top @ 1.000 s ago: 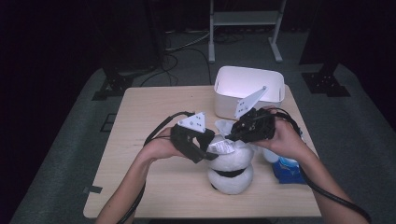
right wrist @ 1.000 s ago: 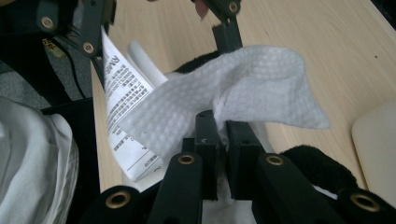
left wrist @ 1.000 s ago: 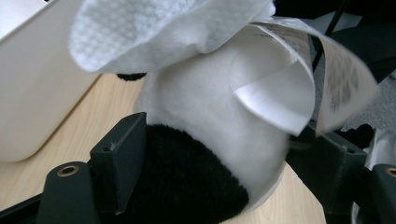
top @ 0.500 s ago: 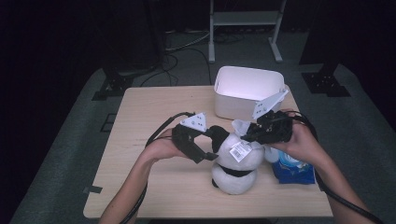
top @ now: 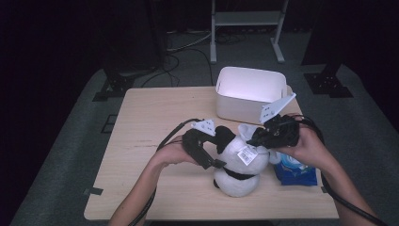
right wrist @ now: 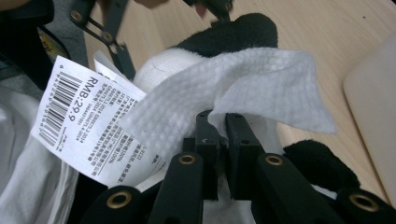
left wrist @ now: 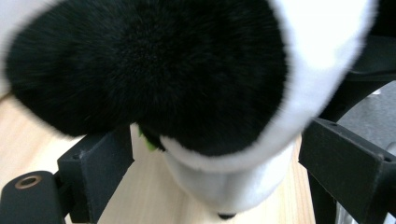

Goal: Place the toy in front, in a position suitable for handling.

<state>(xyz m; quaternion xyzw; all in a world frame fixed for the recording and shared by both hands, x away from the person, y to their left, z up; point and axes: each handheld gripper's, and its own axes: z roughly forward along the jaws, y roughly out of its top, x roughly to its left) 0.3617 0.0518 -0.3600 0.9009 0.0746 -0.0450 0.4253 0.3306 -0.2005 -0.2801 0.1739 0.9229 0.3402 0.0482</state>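
Wipe [right wrist: 243, 88] clenched in my right gripper [right wrist: 223, 122] — touching the panda [top: 237, 162] just below; left gripper [left wrist: 215, 163] fingers straddle it, released.

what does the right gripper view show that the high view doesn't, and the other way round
Right gripper view alone: the right gripper has its jaws shut on a white textured wipe, and the white paper price tag reads RMB 29.9 beside a barcode.

High view alone: the white rectangular plastic bin at the far edge of the light wooden table, the blue wipes packet, and the left gripper against the toy's side.

Both: the black-and-white plush panda toy with its tag.
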